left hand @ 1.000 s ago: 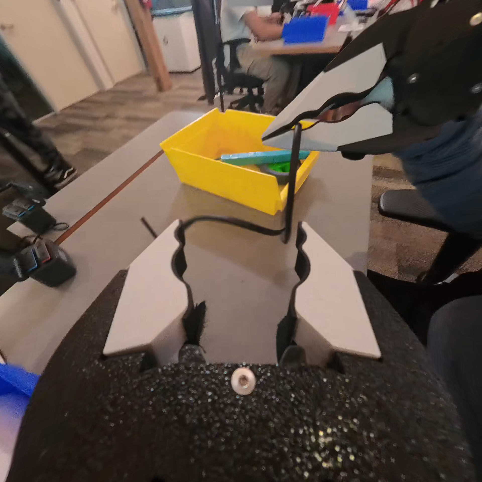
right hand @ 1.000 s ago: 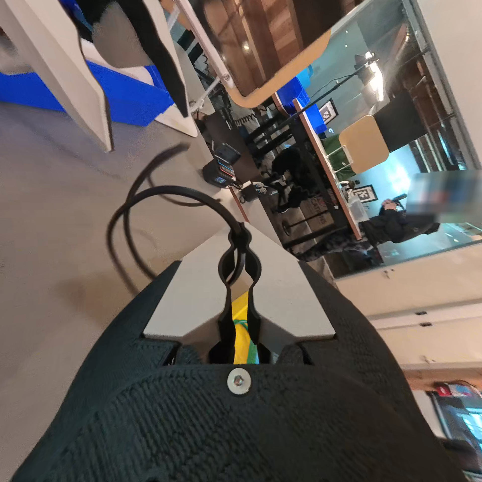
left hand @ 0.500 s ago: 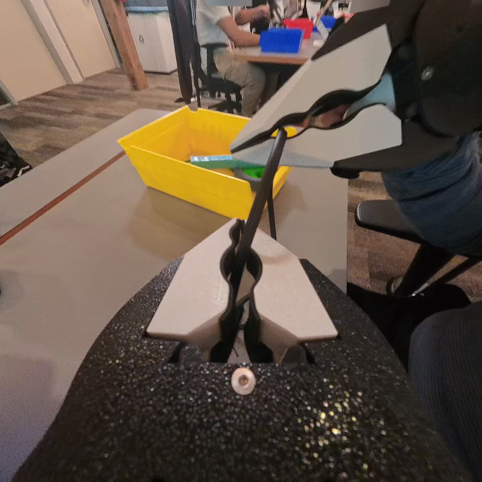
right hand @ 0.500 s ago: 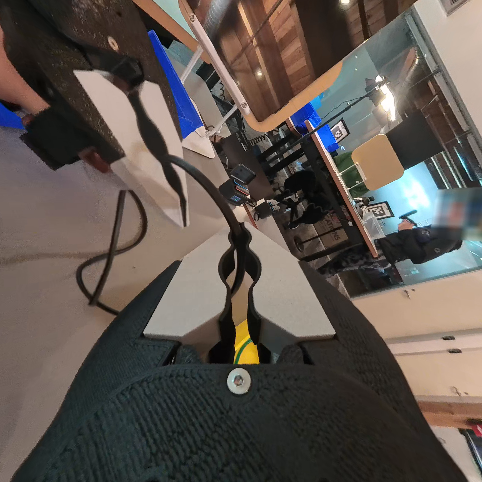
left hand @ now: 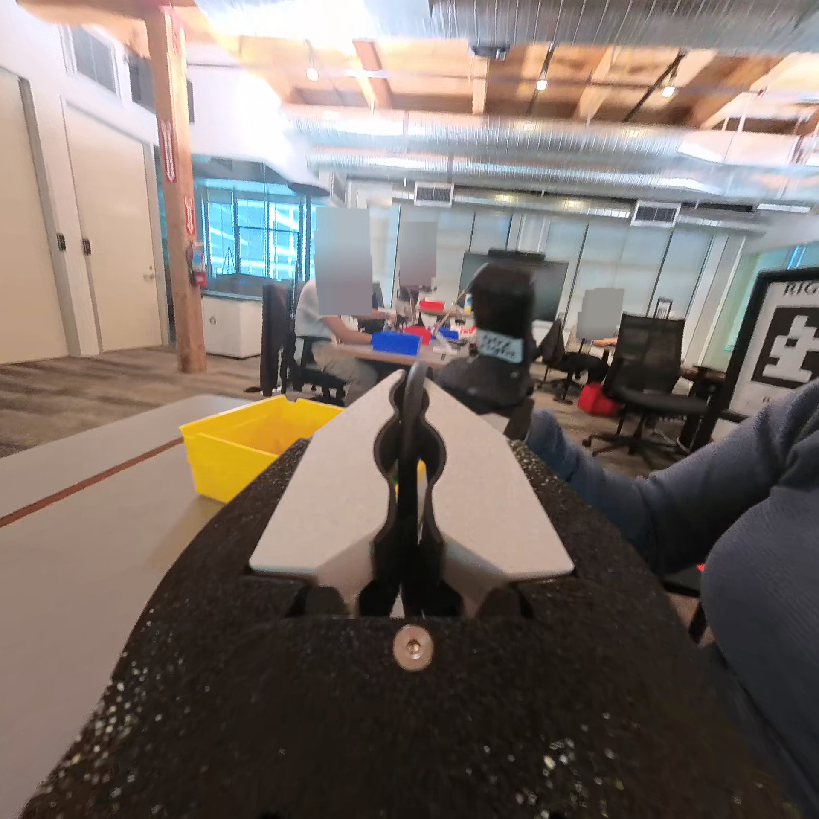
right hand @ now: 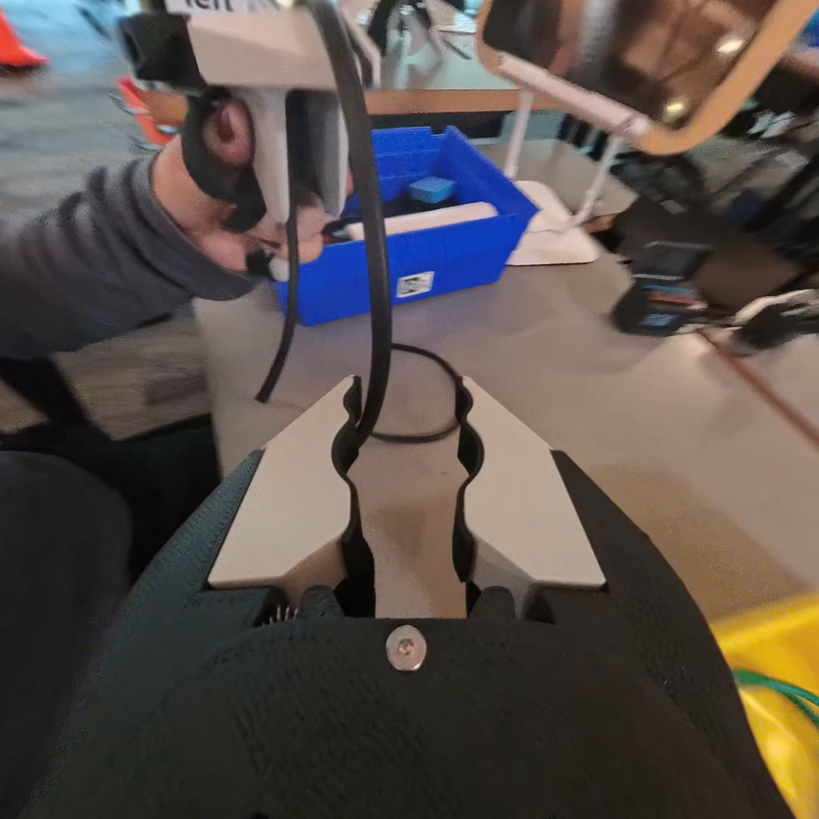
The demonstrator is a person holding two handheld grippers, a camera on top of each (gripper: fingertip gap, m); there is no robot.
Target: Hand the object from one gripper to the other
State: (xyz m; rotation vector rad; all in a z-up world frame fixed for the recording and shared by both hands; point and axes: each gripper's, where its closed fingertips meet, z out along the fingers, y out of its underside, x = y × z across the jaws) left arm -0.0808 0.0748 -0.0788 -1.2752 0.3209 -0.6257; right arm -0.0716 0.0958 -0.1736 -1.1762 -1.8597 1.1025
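A black cable [left hand: 410,443] is clamped between the fingers of my left gripper [left hand: 412,381], which is shut and tilted up off the grey table [left hand: 88,554]. In the right wrist view the left gripper [right hand: 323,53] is high at the top, held by a hand. The cable [right hand: 376,266] hangs from it, runs past the inner side of my right gripper's left finger [right hand: 310,478] and loops on the table [right hand: 576,399]. Its short free end dangles at the left. My right gripper [right hand: 408,385] is open and holds nothing.
A yellow bin [left hand: 239,447] stands on the table ahead of the left gripper and shows at the lower right of the right wrist view [right hand: 775,664]. A blue bin [right hand: 443,257] with items, a white stand base [right hand: 554,239] and black devices [right hand: 664,301] sit farther back. People sit at desks beyond. The grippers' ends are close to 10 cm from one another.
My left gripper shut on the cable and rose, tilting upward. My right gripper opened and let go of the cable, and now points down along the table.
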